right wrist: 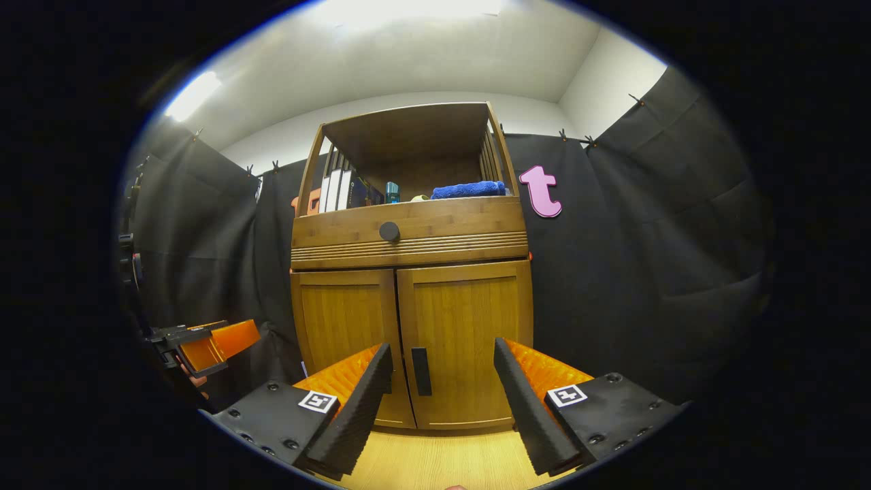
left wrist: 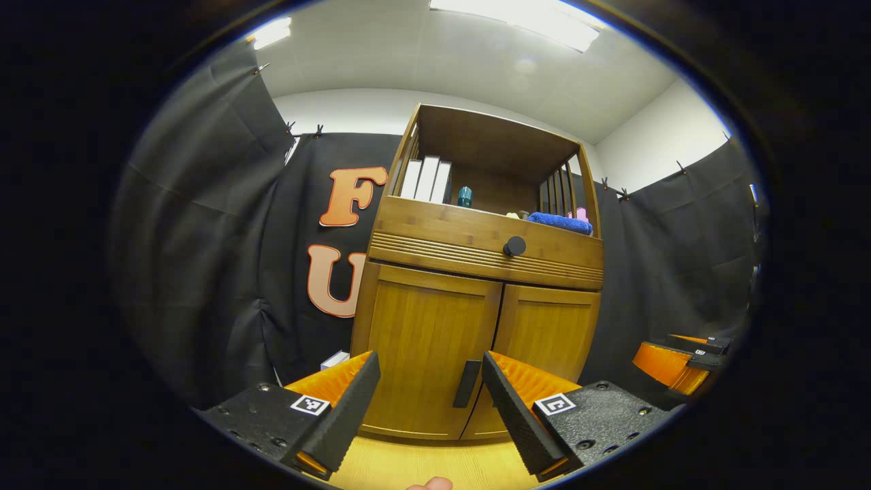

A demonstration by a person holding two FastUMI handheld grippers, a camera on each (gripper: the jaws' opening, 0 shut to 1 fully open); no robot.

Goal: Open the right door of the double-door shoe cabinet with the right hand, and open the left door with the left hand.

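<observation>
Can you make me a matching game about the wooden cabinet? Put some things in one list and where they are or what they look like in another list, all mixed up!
Things:
1. blue towel
2. round knob
3. white books
4. two doors

Clues:
A. standing upright at the left of the open shelf
B. closed, at the bottom of the cabinet
C. lying folded at the right of the open shelf
D. dark, on the drawer front below the shelf

Right pairs: 1-C, 2-D, 3-A, 4-B
</observation>
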